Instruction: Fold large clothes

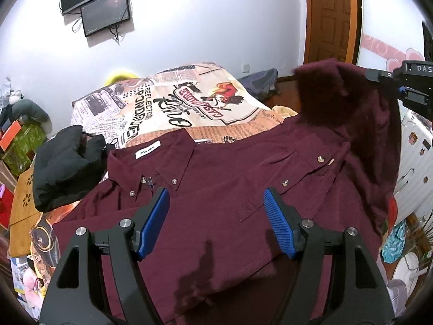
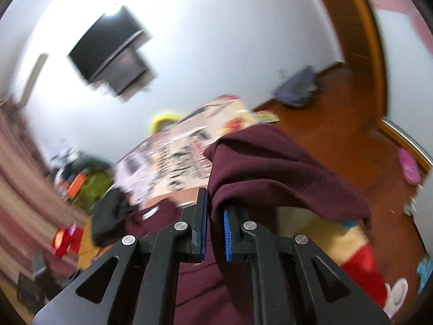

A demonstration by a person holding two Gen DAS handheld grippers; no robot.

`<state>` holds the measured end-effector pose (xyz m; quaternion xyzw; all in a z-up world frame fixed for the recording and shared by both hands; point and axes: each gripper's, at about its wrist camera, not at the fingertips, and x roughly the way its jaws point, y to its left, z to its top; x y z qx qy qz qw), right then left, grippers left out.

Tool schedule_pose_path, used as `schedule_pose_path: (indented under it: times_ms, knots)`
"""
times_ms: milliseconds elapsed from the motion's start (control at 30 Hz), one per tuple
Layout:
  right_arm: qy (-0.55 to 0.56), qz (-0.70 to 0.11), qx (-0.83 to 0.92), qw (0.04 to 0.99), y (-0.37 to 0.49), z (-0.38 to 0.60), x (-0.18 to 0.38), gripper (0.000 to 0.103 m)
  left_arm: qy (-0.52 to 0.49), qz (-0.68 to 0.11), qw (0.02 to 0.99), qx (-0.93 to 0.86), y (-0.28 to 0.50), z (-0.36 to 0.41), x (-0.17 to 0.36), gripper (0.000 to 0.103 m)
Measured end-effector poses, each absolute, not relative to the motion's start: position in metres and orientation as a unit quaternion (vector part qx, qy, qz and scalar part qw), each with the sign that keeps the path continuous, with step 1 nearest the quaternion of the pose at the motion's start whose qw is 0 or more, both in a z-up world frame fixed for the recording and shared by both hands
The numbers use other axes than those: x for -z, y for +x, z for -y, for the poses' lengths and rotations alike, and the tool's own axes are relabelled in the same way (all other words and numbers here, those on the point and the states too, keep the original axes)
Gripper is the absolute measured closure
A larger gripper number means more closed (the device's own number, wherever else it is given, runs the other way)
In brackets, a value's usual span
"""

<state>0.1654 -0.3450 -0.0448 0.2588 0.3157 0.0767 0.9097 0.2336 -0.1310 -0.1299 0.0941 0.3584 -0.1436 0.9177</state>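
A large maroon button-down shirt (image 1: 222, 189) lies front up on the bed, collar with a white label to the left. My left gripper (image 1: 216, 197) is open and empty, hovering just above the shirt's chest. My right gripper (image 2: 215, 203) is shut on a maroon sleeve (image 2: 270, 168) and holds it lifted; the fabric drapes over its right finger. In the left wrist view that raised sleeve (image 1: 338, 94) hangs at the upper right beside the right gripper's body (image 1: 411, 86). The right wrist view is blurred.
A newspaper-print blanket (image 1: 173, 103) covers the bed behind the shirt. A black garment (image 1: 65, 168) lies left of the collar. A wooden door (image 1: 333, 16) and wood floor (image 2: 338, 103) are at the right. Clutter lines the left side; screens (image 1: 105, 10) hang on the wall.
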Motion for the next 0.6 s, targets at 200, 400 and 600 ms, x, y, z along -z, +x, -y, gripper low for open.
schedule_pose_path:
  times_ms: [200, 400, 600]
  knots:
    - [0.19, -0.399, -0.127, 0.888, 0.165, 0.28, 0.089, 0.094, 0.087, -0.351, 0.921, 0.143, 0.223, 0.116, 0.125, 0.032]
    - [0.135, -0.477, -0.116, 0.861, 0.168, 0.255, 0.137, 0.093, 0.086, -0.359, 0.918, 0.141, 0.217, 0.103, 0.133, 0.032]
    - [0.119, -0.477, -0.131, 0.861, 0.157, 0.264, 0.109, 0.064, 0.082, -0.375, 0.913, 0.138, 0.217, 0.096, 0.146, 0.032]
